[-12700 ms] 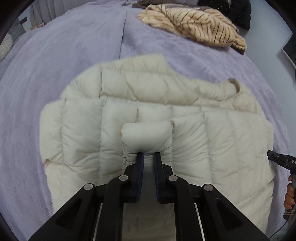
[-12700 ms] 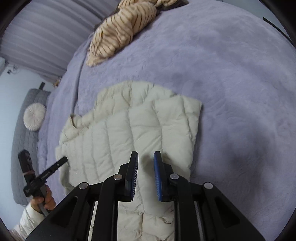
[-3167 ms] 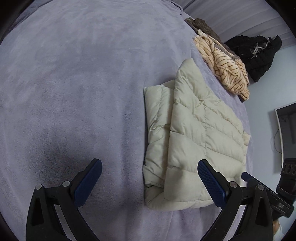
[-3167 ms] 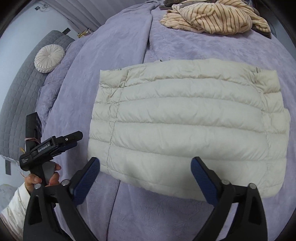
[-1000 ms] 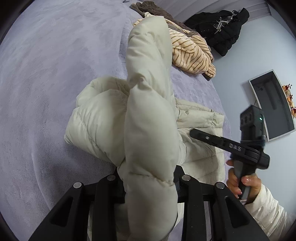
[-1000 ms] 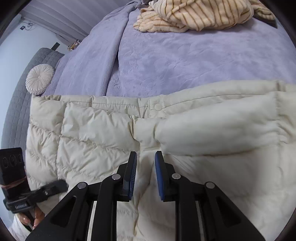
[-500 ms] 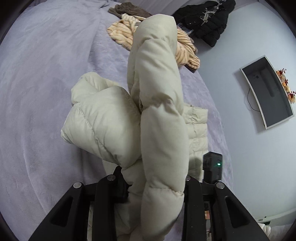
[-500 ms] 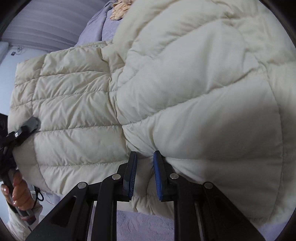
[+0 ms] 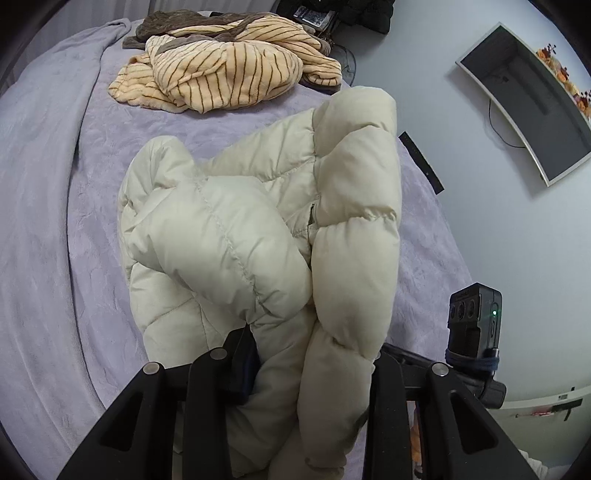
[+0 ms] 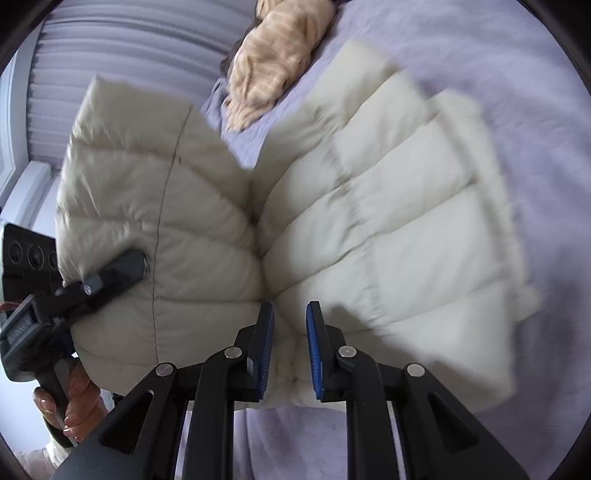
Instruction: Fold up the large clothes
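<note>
A cream quilted puffer jacket [image 9: 258, 236] is bunched up and lifted off the lilac bed. My left gripper [image 9: 306, 369] is shut on a thick fold of it; the fabric hides the right fingertip. In the right wrist view the jacket [image 10: 369, 206] fans out, part lifted at left, part lying on the bed. My right gripper [image 10: 290, 347] is shut on the jacket's near edge, with fabric between its blue pads. The left gripper [image 10: 118, 273] shows there at the left, pressed into the jacket.
A striped tan blanket [image 9: 221, 62] lies heaped at the far end of the lilac bed [image 9: 55, 221]. Dark clothes [image 9: 332, 14] lie behind it. A wall screen [image 9: 524, 103] hangs at right. The right gripper's camera [image 9: 474, 325] shows at lower right.
Both grippers have lifted and swung the jacket; the left view has turned toward the striped blanket. The right view now shows the jacket partly raised and blurred with motion.
</note>
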`<state>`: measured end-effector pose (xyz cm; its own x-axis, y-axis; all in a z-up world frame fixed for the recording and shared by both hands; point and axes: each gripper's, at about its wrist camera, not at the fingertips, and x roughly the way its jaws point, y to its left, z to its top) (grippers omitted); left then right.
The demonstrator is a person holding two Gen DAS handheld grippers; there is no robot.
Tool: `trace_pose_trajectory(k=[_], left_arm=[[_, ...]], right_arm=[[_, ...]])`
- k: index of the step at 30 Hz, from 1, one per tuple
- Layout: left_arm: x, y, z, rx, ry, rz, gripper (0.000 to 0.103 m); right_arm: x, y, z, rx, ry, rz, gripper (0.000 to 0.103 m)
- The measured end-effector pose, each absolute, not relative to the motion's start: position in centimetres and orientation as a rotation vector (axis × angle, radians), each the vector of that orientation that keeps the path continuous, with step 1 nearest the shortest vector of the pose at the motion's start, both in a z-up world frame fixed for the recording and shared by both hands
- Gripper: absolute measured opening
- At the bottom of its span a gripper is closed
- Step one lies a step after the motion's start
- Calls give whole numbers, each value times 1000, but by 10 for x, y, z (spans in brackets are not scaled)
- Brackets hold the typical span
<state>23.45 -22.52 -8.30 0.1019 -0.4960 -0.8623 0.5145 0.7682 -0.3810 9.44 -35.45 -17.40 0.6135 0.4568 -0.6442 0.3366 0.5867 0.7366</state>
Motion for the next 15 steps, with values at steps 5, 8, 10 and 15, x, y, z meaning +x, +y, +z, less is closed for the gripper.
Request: trace_pose_trajectory(k=[5,8,10,15], left_arm=[[221,-275,-96,35,1276,-792,55],[214,-303,-108,14,1231,-853,74],[212,-315,-121,-5,1244,-893,80],[214,-316,-140,-136,1293,-969,80]], right_arm=[[85,-404,-231,1185,1002,65,18],[95,-405,-255,1216,1016,112,17],[100,-411,-265,1224,1010,132,17],[106,-430,-276,1317,987,194,21]])
